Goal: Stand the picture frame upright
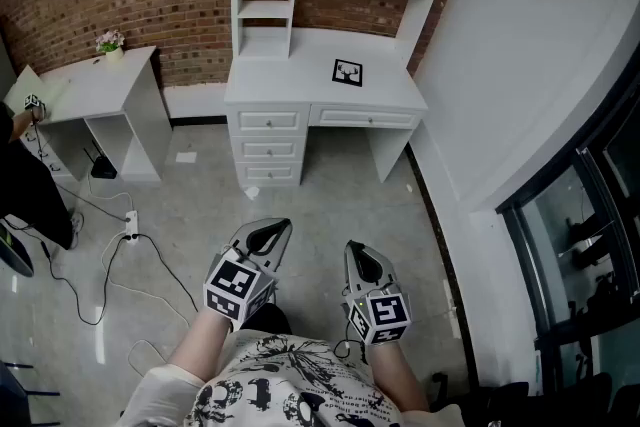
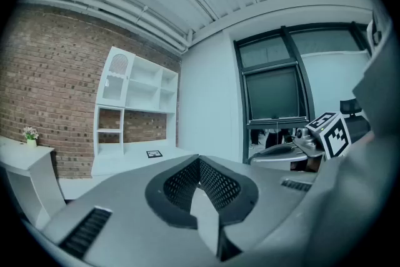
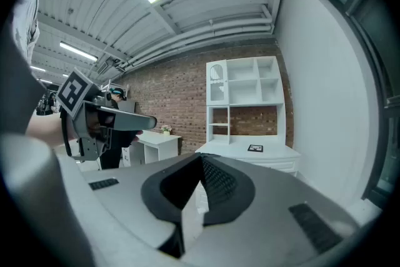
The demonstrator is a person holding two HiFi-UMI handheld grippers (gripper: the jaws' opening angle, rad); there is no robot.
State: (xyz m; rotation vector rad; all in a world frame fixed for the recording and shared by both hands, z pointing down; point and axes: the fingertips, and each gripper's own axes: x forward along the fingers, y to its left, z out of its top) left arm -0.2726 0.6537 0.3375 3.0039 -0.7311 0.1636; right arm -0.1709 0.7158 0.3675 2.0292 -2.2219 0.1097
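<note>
The picture frame (image 1: 347, 73), black-edged with a dark deer print on white, lies flat on the white desk (image 1: 290, 93) under the shelf unit, far ahead of both grippers. It shows small in the left gripper view (image 2: 154, 154) and in the right gripper view (image 3: 255, 148). My left gripper (image 1: 283, 226) and right gripper (image 1: 353, 247) hang side by side over the grey floor, close to my body and well short of the desk. Both are shut with nothing between the jaws (image 2: 199, 163) (image 3: 201, 160).
A smaller white side table (image 1: 95, 87) with a small flower pot (image 1: 110, 43) stands at the left against the brick wall. A power strip (image 1: 130, 225) and cables trail over the floor at the left. A white wall and dark windows (image 1: 585, 245) run along the right.
</note>
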